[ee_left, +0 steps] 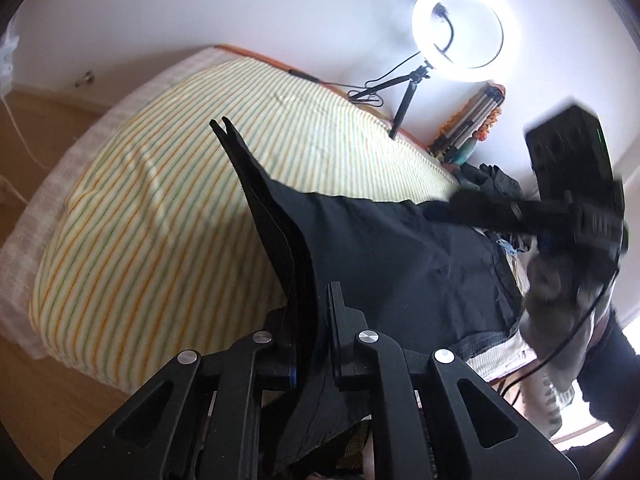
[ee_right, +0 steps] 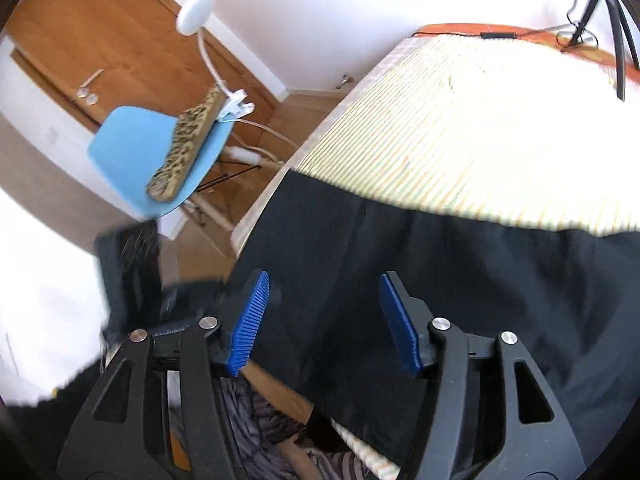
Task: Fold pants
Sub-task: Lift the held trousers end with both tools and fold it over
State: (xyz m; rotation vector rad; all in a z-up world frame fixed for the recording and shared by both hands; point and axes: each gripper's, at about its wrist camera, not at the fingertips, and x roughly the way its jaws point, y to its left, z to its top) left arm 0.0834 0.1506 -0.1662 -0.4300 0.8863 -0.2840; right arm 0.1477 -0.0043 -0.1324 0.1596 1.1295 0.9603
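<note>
1. On the bed (ee_left: 132,208), a striped cover fills the left of the left wrist view; the pants (ee_left: 384,248), black, lie toward the right edge, part draped off the side.
2. Centre of that view, the left gripper (ee_left: 312,344) is pressed together on a fold of the pants; the cloth rises between its fingers to a peak.
3. Further right, a lit ring light (ee_left: 464,28) stands on a tripod by the wall; the right gripper (ee_left: 576,208), blurred, hangs over the pants' far end.
4. From the right wrist, a blue chair (ee_right: 148,160) stands at left near a wooden door (ee_right: 116,40); the right gripper (ee_right: 324,320) is spread, blue pads (ee_right: 252,320) apart, nothing between them; the pants (ee_right: 480,280) lie below.
</note>
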